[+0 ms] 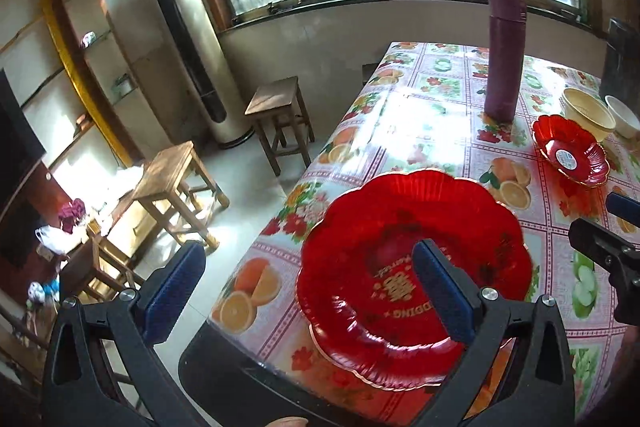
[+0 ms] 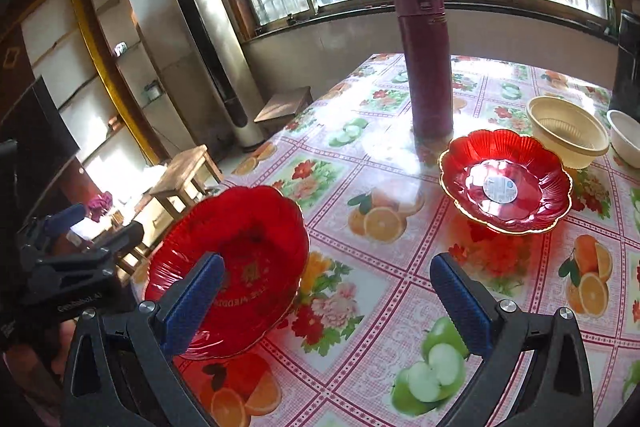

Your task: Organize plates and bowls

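On the table (image 2: pixel 360 267) with its fruit-and-flower cloth sits a big red scalloped plate (image 1: pixel 412 267), close to the near left corner. It has gold letters in the middle and a thin gold rim. The left hand-held gripper (image 1: pixel 310 291) hangs above it with its blue fingers wide apart, holding nothing; one finger is over the plate and the other is out past the table edge. The right hand-held gripper (image 2: pixel 328 303) is wide apart too and holds nothing. It hovers over the cloth just to the right of the big plate.

Farther back stands a smaller red scalloped bowl (image 2: pixel 506 183) with a round sticker inside. Just behind it is a cream bowl (image 2: pixel 568 135), and a white bowl (image 2: pixel 626 137) peeks in at the right edge, maybe touching the cream one. A tall dark red flask (image 2: pixel 426 55) stands upright near the small red bowl. Wooden stools (image 1: pixel 176 187) stand on the floor beside the table.
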`<action>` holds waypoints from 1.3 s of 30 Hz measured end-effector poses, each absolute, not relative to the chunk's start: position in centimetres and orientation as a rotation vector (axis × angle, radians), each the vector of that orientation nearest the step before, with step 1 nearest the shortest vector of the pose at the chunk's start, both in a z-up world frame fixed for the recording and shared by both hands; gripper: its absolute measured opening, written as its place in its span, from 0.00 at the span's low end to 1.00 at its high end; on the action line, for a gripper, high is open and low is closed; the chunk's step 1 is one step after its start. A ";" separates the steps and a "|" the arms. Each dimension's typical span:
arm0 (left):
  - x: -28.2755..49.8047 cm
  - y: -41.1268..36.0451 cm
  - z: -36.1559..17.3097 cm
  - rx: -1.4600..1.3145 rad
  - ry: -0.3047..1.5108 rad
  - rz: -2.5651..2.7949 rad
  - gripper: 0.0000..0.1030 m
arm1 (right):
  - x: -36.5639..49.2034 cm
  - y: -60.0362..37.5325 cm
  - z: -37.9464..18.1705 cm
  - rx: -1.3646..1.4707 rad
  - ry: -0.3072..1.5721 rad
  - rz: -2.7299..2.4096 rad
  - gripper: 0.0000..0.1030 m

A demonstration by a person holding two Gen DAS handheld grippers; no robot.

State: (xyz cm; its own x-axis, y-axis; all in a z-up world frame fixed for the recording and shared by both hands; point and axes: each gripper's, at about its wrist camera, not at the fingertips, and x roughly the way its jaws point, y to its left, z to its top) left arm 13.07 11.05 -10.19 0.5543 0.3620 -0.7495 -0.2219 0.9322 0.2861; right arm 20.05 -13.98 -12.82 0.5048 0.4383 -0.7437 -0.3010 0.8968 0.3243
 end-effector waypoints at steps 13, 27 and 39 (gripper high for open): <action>13.6 12.8 -16.1 0.026 1.063 0.227 0.99 | 19.6 -9.4 -17.3 0.031 1.007 0.352 0.99; 14.5 14.1 -17.6 0.001 1.137 0.246 0.31 | 21.1 -8.9 -20.5 0.155 1.119 0.409 0.28; 11.7 16.9 -16.6 0.011 1.158 0.320 0.30 | 18.2 -4.4 -19.5 0.036 1.096 0.590 0.18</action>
